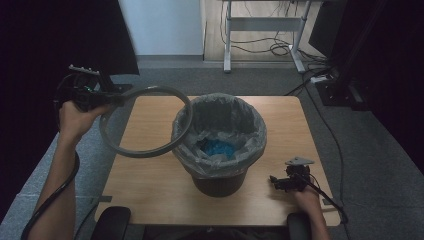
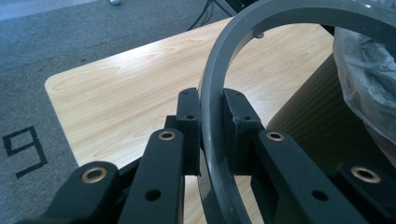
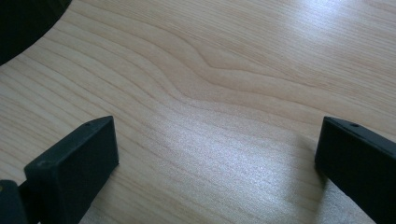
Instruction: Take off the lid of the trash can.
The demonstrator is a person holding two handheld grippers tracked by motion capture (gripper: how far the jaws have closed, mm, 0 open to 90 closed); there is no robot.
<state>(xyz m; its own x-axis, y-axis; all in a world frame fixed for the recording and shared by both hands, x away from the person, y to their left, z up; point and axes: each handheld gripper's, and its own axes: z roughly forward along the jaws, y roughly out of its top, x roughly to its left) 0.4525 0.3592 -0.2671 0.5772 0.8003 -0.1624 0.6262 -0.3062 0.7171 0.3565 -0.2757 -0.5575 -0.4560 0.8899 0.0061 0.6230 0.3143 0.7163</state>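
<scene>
- Grey ring is up in the air, left of the bin, with one side just over the bin's edge
- Left tool is clamped on the ring's thin rim, so it can be carried
- Clear bag lines the bin; the ring probably holds it down
- Right tool rests on the bench, jaws wide apart, holding nothing

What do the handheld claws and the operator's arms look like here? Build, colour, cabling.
Both are black. The left claw has flat rectangular pads on linked bars with brass-coloured pivot bushings and screw holes. The right claw has plain black block pads. A grey three-cornered plate tops the right one. A black cable trails along the left forearm. Forearms are bare, no sleeves visible.
</scene>
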